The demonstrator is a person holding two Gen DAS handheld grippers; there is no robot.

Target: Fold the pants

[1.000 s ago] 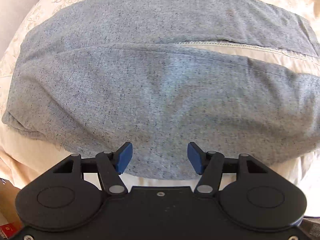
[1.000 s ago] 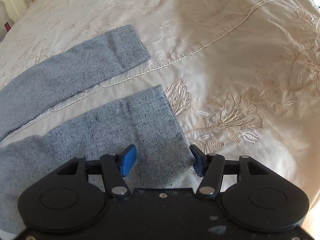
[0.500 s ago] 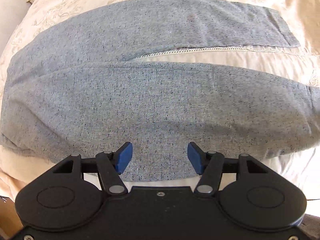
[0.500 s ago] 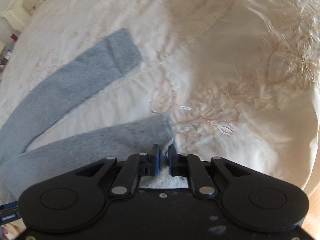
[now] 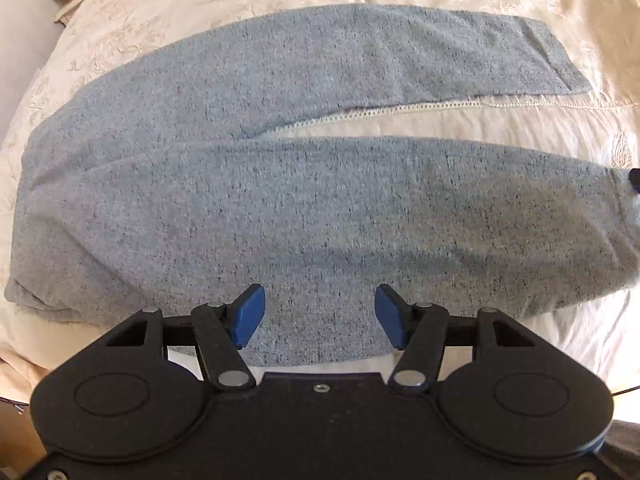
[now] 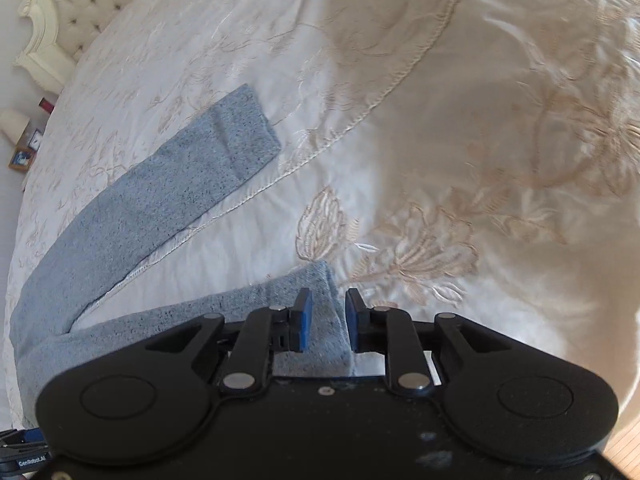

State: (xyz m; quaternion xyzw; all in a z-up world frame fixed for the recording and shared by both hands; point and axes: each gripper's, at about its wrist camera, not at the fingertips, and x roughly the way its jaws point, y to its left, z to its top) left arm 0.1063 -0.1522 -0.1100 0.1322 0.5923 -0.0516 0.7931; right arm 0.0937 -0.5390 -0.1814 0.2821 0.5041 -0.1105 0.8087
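Grey-blue pants (image 5: 280,208) lie spread on a cream bedspread, waist at the left, two legs running right. My left gripper (image 5: 318,316) is open above the near leg's front edge, holding nothing. My right gripper (image 6: 325,320) is at the cuff of the near leg (image 6: 320,312); the cuff fabric sits between its narrowly parted blue pads and looks lifted off the bed. The far leg (image 6: 168,200) lies flat, its cuff up and left of the right gripper. A dark bit of the right gripper (image 5: 634,178) shows at the near cuff in the left wrist view.
The embroidered cream bedspread (image 6: 460,140) with a stitched seam covers the whole bed. A tufted headboard (image 6: 80,8) and a nightstand with small frames (image 6: 24,148) are at the far left. Wooden floor (image 6: 624,448) shows at the bottom right.
My right gripper went from open to closed around the near leg's cuff and its jaws now stand slightly wider. My left gripper pulled back and stayed open; more of the pants shows.
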